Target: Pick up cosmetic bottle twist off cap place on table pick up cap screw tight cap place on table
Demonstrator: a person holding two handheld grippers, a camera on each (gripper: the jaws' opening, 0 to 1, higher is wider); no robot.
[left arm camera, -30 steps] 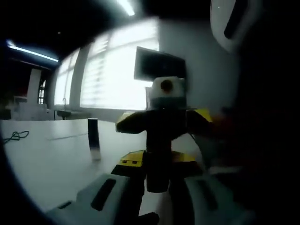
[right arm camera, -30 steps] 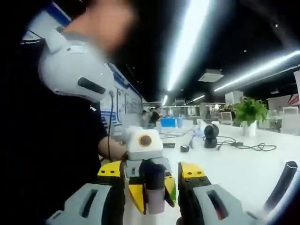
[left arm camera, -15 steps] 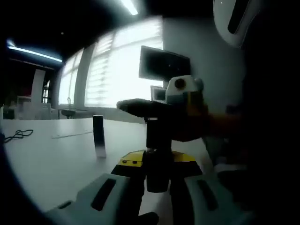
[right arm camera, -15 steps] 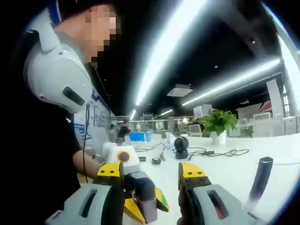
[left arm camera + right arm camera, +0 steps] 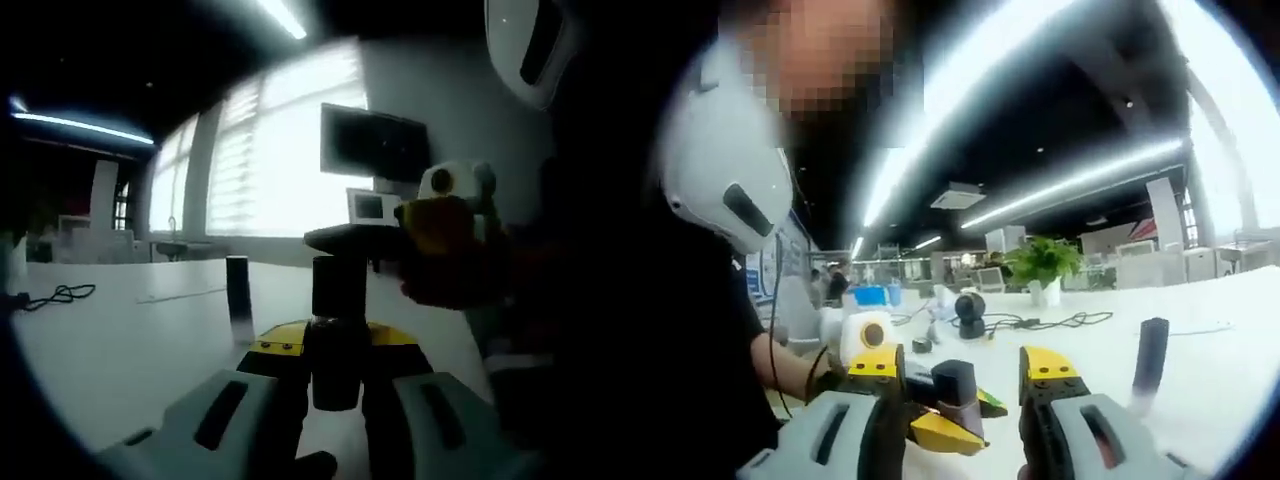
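A dark cosmetic bottle (image 5: 335, 372) stands upright between my left gripper's (image 5: 335, 345) yellow-tipped jaws, which are shut on it. Its dark cap (image 5: 338, 287) sticks up above them. My right gripper (image 5: 362, 238) comes in from the right at cap height, seen edge-on. In the right gripper view, the cap (image 5: 958, 382) leans between my right gripper's (image 5: 962, 368) jaws, which stand open with space on both sides of it. The left gripper (image 5: 943, 428) holds the bottle just below.
A second dark bottle (image 5: 238, 300) (image 5: 1152, 350) stands alone on the white table (image 5: 120, 350). A cable (image 5: 62, 295) lies at the far left. A potted plant (image 5: 1040, 268), a round black device (image 5: 968, 310) and cables (image 5: 1060, 322) sit further back. A person (image 5: 710, 330) is close on the left.
In the left gripper view the right gripper has swung from straight ahead over to the right and rolled sideways. The bottle stays in the left gripper. Both views have shifted.
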